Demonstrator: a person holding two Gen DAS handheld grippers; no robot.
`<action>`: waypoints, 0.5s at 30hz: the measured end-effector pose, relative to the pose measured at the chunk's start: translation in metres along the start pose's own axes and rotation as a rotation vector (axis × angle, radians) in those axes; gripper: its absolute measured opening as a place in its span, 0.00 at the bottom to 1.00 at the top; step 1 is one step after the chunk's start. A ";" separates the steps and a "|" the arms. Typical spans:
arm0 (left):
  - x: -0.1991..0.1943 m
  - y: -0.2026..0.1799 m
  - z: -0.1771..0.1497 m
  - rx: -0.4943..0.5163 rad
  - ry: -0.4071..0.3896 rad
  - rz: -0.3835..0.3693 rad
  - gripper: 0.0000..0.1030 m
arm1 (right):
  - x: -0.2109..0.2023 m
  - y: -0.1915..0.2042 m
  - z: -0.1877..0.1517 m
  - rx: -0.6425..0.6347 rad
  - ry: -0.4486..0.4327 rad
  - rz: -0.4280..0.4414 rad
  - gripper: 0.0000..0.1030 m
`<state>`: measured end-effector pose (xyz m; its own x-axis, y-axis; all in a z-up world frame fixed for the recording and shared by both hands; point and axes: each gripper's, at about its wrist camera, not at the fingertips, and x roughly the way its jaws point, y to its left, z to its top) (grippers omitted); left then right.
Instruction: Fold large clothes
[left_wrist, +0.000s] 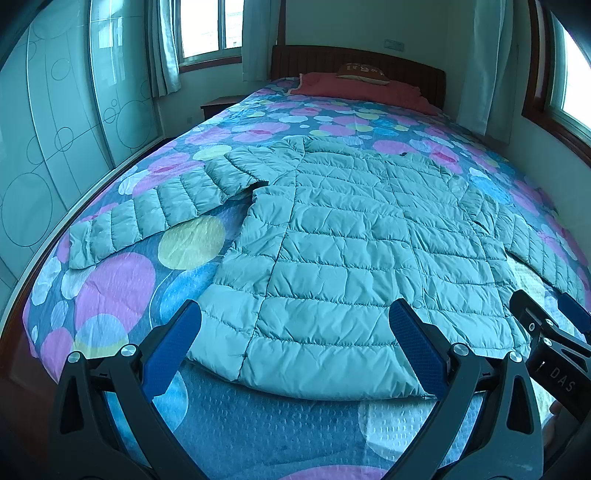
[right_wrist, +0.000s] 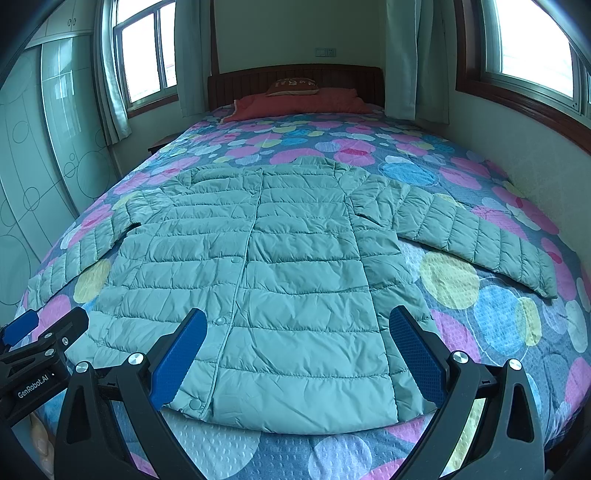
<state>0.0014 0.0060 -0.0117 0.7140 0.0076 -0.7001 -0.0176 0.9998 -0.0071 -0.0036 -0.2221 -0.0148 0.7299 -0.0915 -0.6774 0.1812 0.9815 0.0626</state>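
Observation:
A light green quilted puffer jacket (left_wrist: 351, 240) lies flat and face up on the bed, both sleeves spread outward; it also shows in the right wrist view (right_wrist: 266, 258). Its left sleeve (left_wrist: 147, 218) and right sleeve (right_wrist: 476, 236) angle down toward the bed's sides. My left gripper (left_wrist: 295, 332) is open and empty, hovering above the jacket's bottom hem. My right gripper (right_wrist: 299, 332) is open and empty, also above the hem. The right gripper shows at the right edge of the left wrist view (left_wrist: 546, 332), and the left gripper at the left edge of the right wrist view (right_wrist: 40, 336).
The bed (right_wrist: 498, 332) has a blue cover with pink, yellow and blue circles. A red pillow (right_wrist: 303, 103) and brown cushion (right_wrist: 293, 86) sit by the wooden headboard (right_wrist: 295, 75). A glass wardrobe (left_wrist: 55, 129) stands left; a wall (right_wrist: 535, 177) with windows runs along the right.

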 end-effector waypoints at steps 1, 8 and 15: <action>0.000 0.000 0.000 0.000 0.000 0.000 0.98 | 0.000 -0.001 0.001 -0.001 0.000 0.000 0.95; 0.000 0.000 -0.001 0.001 0.001 0.000 0.98 | -0.001 -0.001 0.001 -0.002 0.001 -0.001 0.95; -0.001 0.000 0.000 0.001 0.000 0.001 0.98 | 0.000 0.000 0.001 -0.003 -0.001 0.000 0.95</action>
<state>0.0012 0.0057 -0.0111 0.7143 0.0084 -0.6998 -0.0175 0.9998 -0.0058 -0.0036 -0.2222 -0.0140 0.7303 -0.0916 -0.6770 0.1793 0.9819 0.0606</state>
